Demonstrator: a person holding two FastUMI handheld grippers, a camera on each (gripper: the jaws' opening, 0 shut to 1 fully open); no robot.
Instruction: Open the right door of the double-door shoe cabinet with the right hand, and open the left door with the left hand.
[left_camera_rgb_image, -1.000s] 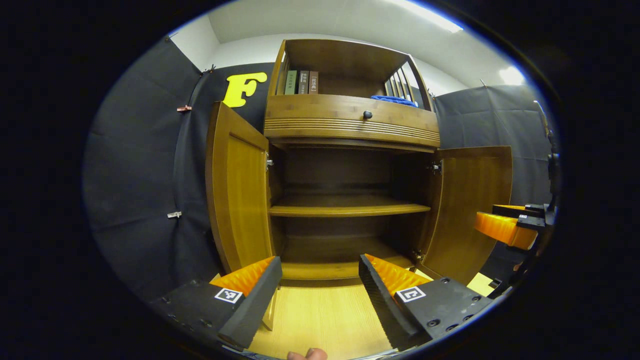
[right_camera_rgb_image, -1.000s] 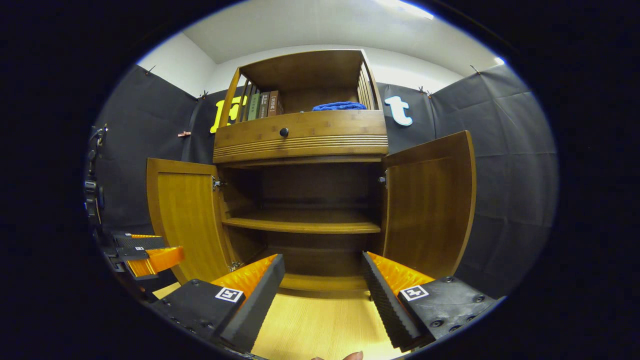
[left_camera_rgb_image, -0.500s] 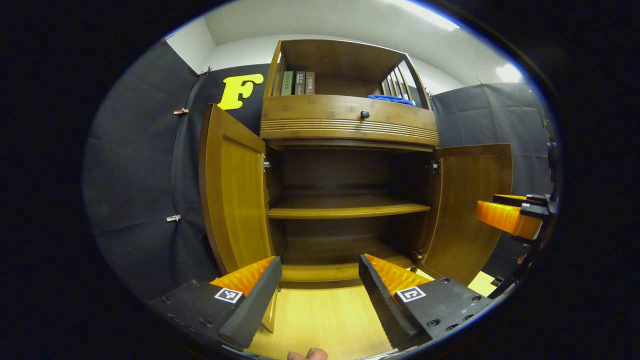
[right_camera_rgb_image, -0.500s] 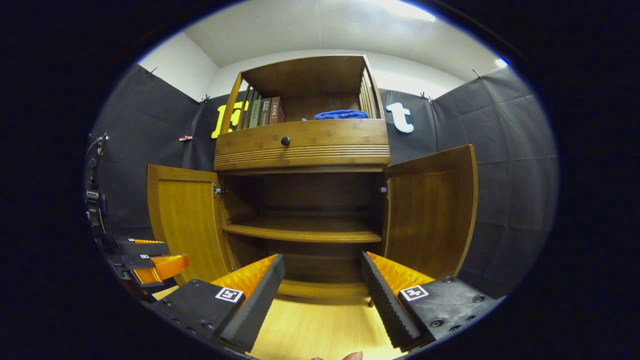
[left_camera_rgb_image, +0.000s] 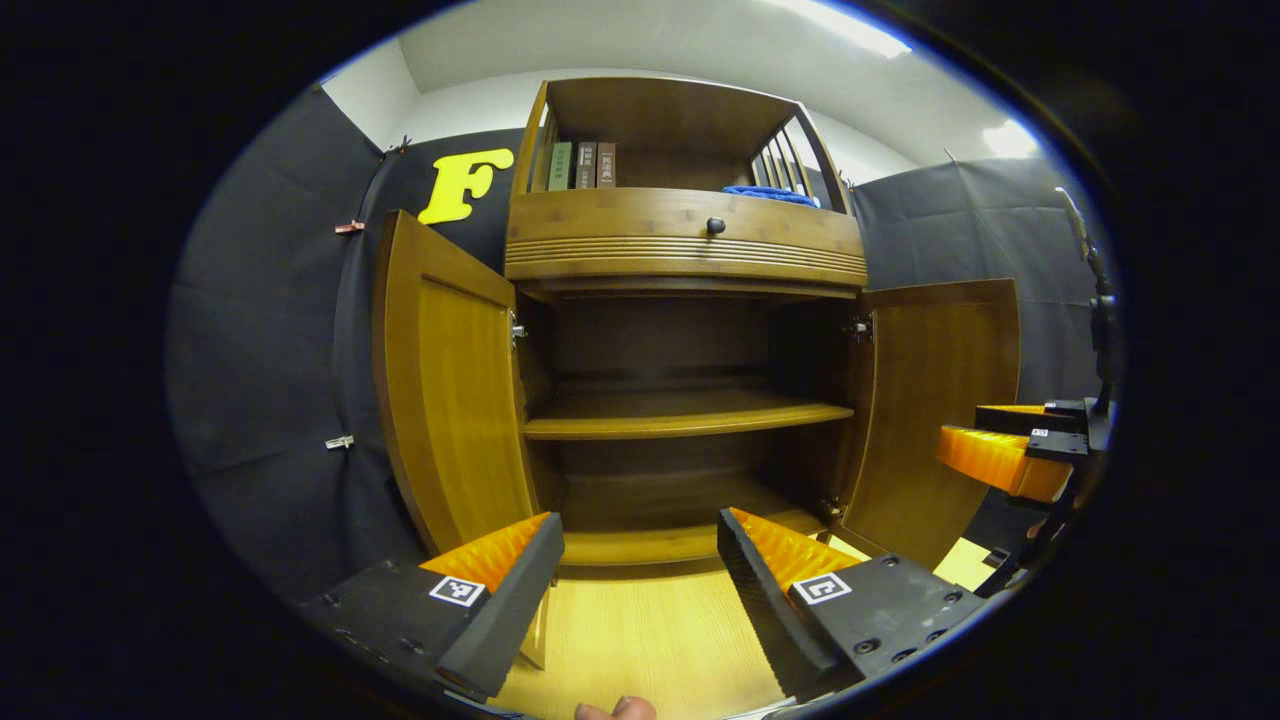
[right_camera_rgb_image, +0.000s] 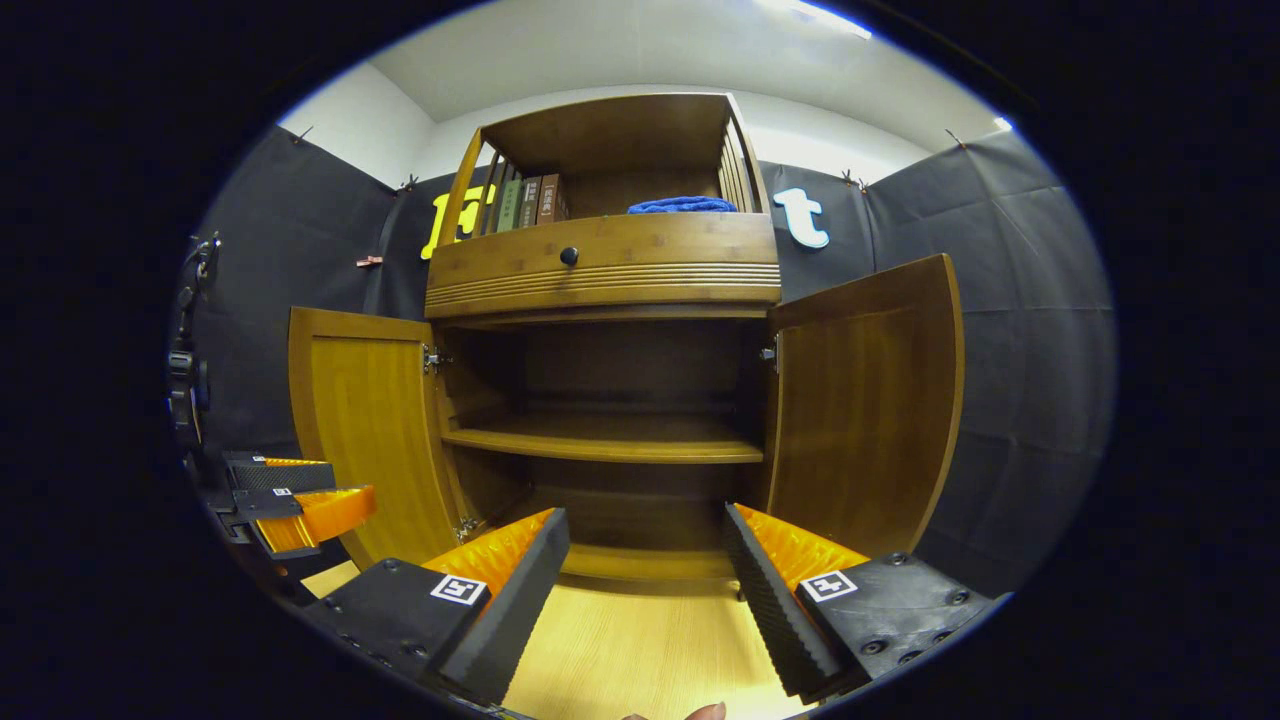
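Note:
The wooden shoe cabinet (left_camera_rgb_image: 685, 265) stands ahead with both doors swung wide. Its left door (left_camera_rgb_image: 445, 385) and right door (left_camera_rgb_image: 940, 400) hang outward, also seen as left door (right_camera_rgb_image: 365, 425) and right door (right_camera_rgb_image: 865, 400). Inside, a bare middle shelf (left_camera_rgb_image: 685, 415) and the bottom board show. My left gripper (left_camera_rgb_image: 640, 575) is open, a little back from the cabinet and holding nothing. My right gripper (right_camera_rgb_image: 645, 575) is open too, in front of the opening. The right gripper (left_camera_rgb_image: 1010, 450) appears beside the right door, and the left gripper (right_camera_rgb_image: 290, 495) beside the left door.
Above the doors is a drawer with a dark knob (left_camera_rgb_image: 714, 226). The top shelf holds books (left_camera_rgb_image: 580, 165) and a blue cloth (left_camera_rgb_image: 770, 194). Pale wooden floor (left_camera_rgb_image: 640, 640) lies before the cabinet. Black cloth walls close in on both sides.
Both doors stay open. The left gripper view has drifted slightly, so the cabinet sits a bit more to the left. The right gripper view dipped and rose again.

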